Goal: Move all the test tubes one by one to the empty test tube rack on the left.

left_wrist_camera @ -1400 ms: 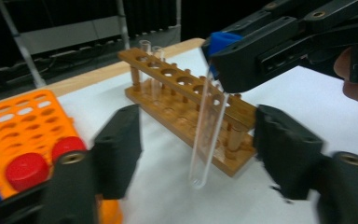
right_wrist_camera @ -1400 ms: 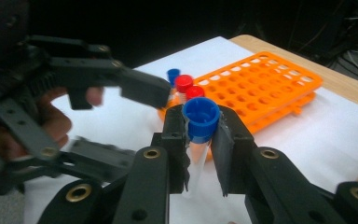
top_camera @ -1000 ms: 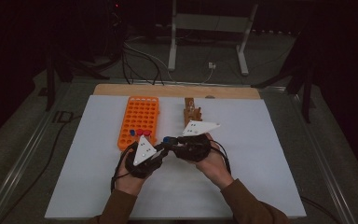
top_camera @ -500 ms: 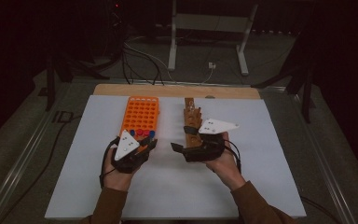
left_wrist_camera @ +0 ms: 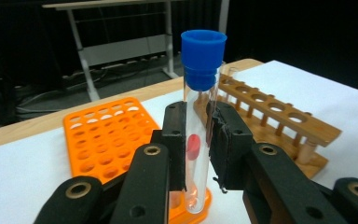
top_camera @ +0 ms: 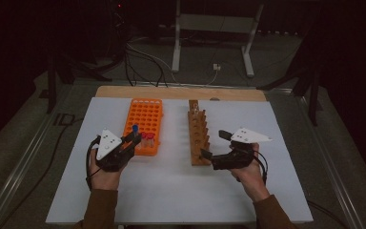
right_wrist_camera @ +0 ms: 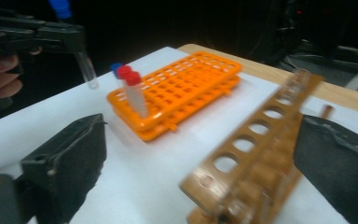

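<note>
My left gripper (top_camera: 132, 139) is shut on a clear test tube with a blue cap (left_wrist_camera: 203, 56), held upright just left of the orange rack's (top_camera: 145, 118) near end. In the left gripper view the tube (left_wrist_camera: 196, 154) stands between the pads. Two red-capped tubes (top_camera: 147, 138) and a blue-capped one (right_wrist_camera: 116, 68) stand in the orange rack's near corner. My right gripper (top_camera: 214, 144) has just been opening. Its jaws stand wide apart, holding nothing, beside the near end of the wooden rack (top_camera: 198, 129).
The white tabletop (top_camera: 171, 191) has bare room in front of both racks and to the right. A wooden strip (top_camera: 171, 92) runs along its far edge. Metal stand legs (top_camera: 176, 43) and cables lie on the floor behind.
The two grippers were together at mid-table and have drawn apart: the left went left with the tube, the right went right. The right gripper's jaws have opened.
</note>
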The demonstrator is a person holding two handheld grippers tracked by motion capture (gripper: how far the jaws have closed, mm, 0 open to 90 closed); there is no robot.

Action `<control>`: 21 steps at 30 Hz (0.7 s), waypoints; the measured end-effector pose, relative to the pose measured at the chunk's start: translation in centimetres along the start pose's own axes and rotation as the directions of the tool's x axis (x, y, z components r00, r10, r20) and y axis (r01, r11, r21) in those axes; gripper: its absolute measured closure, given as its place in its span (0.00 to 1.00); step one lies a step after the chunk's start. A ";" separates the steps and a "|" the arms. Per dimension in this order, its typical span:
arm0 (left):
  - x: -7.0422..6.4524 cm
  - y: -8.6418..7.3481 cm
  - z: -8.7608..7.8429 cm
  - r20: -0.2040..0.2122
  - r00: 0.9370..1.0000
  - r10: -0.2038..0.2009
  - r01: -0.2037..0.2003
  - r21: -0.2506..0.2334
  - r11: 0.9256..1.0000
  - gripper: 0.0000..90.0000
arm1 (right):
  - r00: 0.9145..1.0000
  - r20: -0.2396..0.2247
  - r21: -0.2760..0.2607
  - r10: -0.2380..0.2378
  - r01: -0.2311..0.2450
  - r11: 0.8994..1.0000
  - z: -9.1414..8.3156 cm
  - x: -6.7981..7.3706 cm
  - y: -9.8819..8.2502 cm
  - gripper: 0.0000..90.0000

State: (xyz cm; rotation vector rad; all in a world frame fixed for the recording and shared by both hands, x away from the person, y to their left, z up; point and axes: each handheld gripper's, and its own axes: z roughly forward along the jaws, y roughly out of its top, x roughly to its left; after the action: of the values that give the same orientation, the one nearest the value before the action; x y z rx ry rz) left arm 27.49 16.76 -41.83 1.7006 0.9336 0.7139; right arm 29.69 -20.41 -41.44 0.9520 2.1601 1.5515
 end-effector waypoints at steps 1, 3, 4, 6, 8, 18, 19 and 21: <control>0.1 -0.1 0.0 -0.006 1.000 -0.002 0.002 0.000 1.000 0.86 | 1.000 0.004 -0.002 0.009 -0.009 1.000 -0.3 -0.3 -0.2 0.01; 0.3 -0.2 0.0 -0.015 1.000 -0.007 0.007 -0.002 1.000 0.86 | 1.000 0.022 -0.009 0.023 -0.023 1.000 -0.8 -0.7 -0.7 0.00; 0.4 -0.2 0.0 -0.019 1.000 -0.006 0.006 -0.004 1.000 0.86 | 0.999 0.030 -0.013 0.030 -0.030 0.999 -1.0 -0.9 -0.9 0.00; 0.5 -0.3 0.1 -0.033 0.999 -0.006 0.006 -0.006 1.000 0.86 | 0.998 0.041 -0.019 0.038 -0.038 0.999 -1.4 -1.3 -1.3 0.00; 0.6 -0.3 0.0 -0.045 0.999 -0.005 0.004 -0.010 1.000 0.86 | 0.997 0.066 -0.023 0.035 -0.033 0.999 -1.7 -1.7 -1.4 0.00; 2.0 -1.6 0.6 -0.130 0.991 -0.036 0.032 -0.030 0.999 0.86 | 0.995 0.077 -0.052 0.061 -0.057 0.997 -2.4 -2.4 -1.5 0.00; 2.1 -1.9 0.8 -0.146 0.989 -0.039 0.035 -0.030 0.999 0.86 | 0.995 0.079 -0.052 0.061 -0.057 0.997 -2.4 -2.4 -1.6 0.00; 2.3 -2.4 1.3 -0.167 0.985 -0.047 0.044 -0.025 0.999 0.86 | 0.995 0.082 -0.051 0.061 -0.057 0.997 -2.3 -2.4 -1.6 0.00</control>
State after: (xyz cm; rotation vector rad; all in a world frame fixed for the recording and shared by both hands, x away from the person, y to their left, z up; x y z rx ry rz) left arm 29.14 18.47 -44.41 1.6140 1.0739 0.8431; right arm 29.53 -24.02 -42.39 1.0544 2.0456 1.5551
